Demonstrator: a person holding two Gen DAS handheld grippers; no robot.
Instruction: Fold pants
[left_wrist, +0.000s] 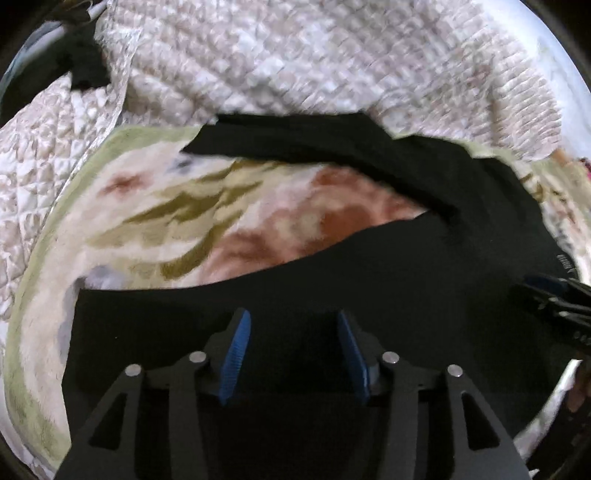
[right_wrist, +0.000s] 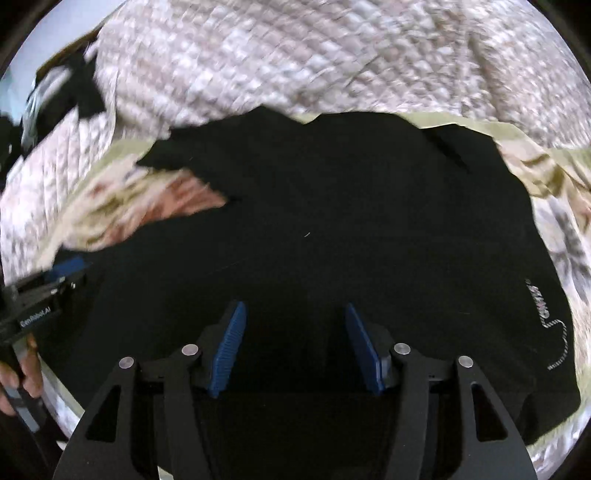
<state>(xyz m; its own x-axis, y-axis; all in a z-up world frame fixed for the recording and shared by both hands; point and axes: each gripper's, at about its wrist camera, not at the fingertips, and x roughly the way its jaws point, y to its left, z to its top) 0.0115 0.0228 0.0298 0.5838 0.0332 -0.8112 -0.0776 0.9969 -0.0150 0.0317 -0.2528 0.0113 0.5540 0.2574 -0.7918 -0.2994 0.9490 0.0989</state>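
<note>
Black pants (left_wrist: 369, 280) lie spread on a floral blanket (left_wrist: 207, 221), with one leg (left_wrist: 332, 140) stretching up and left and the other running along the near side. My left gripper (left_wrist: 291, 321) is open over the near leg, with nothing between its blue pads. In the right wrist view the pants (right_wrist: 351, 221) fill the middle, with a small white logo and drawstring (right_wrist: 546, 306) at the right. My right gripper (right_wrist: 293, 314) is open and empty above the fabric. The right gripper also shows in the left wrist view (left_wrist: 554, 295), and the left gripper in the right wrist view (right_wrist: 55, 280).
A quilted white and pink bedspread (left_wrist: 295, 55) is bunched behind the blanket and shows in the right wrist view (right_wrist: 295, 55) too. A dark object (left_wrist: 85, 70) lies at the far left. The blanket's green border (right_wrist: 480, 125) runs behind the pants.
</note>
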